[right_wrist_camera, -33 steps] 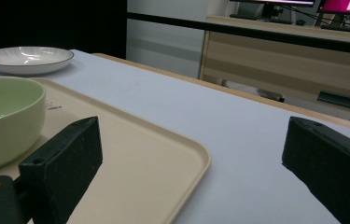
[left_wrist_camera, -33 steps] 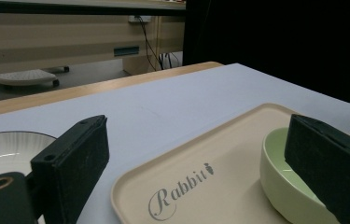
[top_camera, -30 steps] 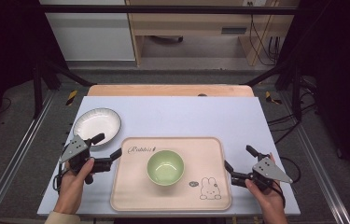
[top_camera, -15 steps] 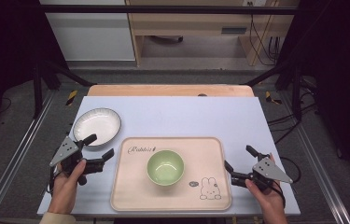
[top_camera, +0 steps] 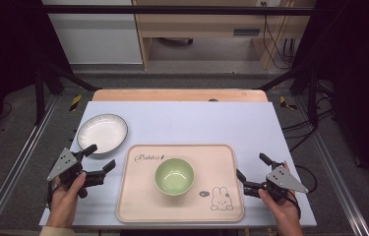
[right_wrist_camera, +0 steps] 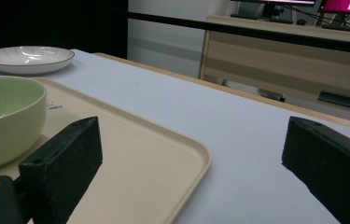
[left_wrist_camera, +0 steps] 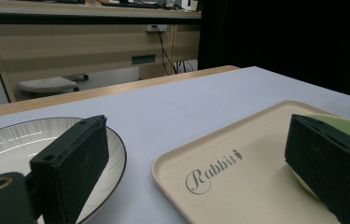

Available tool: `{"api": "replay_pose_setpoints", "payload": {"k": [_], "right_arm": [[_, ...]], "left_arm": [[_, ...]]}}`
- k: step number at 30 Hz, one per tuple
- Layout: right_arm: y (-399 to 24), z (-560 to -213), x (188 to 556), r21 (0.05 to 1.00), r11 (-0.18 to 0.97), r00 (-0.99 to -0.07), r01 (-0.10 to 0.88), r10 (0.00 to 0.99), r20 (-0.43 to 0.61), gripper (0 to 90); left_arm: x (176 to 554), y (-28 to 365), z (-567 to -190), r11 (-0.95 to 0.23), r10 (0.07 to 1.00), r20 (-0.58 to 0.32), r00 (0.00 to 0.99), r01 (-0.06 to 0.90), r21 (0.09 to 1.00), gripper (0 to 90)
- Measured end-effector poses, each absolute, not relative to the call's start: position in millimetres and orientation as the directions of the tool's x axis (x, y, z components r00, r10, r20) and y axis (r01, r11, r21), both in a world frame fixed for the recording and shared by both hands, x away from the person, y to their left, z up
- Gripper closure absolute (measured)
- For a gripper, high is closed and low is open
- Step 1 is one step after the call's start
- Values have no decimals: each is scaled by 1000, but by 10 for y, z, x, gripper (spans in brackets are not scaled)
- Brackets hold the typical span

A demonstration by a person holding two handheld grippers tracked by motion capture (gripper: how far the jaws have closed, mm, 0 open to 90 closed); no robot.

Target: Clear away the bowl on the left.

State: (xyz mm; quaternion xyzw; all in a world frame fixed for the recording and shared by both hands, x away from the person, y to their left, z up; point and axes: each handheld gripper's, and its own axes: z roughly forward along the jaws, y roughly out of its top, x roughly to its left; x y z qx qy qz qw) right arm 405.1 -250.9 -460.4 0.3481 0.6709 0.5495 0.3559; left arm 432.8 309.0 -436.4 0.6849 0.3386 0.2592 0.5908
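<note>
We note both grippers open: left gripper (top_camera: 97, 162) lies between plate (top_camera: 102, 132) and tray (top_camera: 138, 206), right gripper (top_camera: 252, 172) at the tray's other side.

A pale blue-grey table (top_camera: 182, 123) filled the middle of the frame, with a strip of light wood (top_camera: 177, 95) along its far edge. Beyond it, at the top centre, stood a light wooden desk (top_camera: 206, 29) with a white cabinet (top_camera: 93, 37) to its left. Black cables (top_camera: 275, 39) hung at the desk's upper right. Grey floor (top_camera: 19, 128) lay on both sides, crossed by dark metal frame legs (top_camera: 44, 83). The upper corners were in deep shadow.
</note>
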Motion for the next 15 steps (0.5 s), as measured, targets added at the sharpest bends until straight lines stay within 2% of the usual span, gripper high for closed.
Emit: {"api": "replay_pose_setpoints", "payload": {"k": [8,15], "right_arm": [[-2505,-4604,4050,985,153,-507,78,857,-93,51],[-2504,-4608,4051,985,150,-510,85,856,-86,45]], "left_arm": [[4285,3058,-4465,-130,759,-8,651,164,978,59],[4293,3058,-4521,-136,757,-15,653,180,974,54]]}}
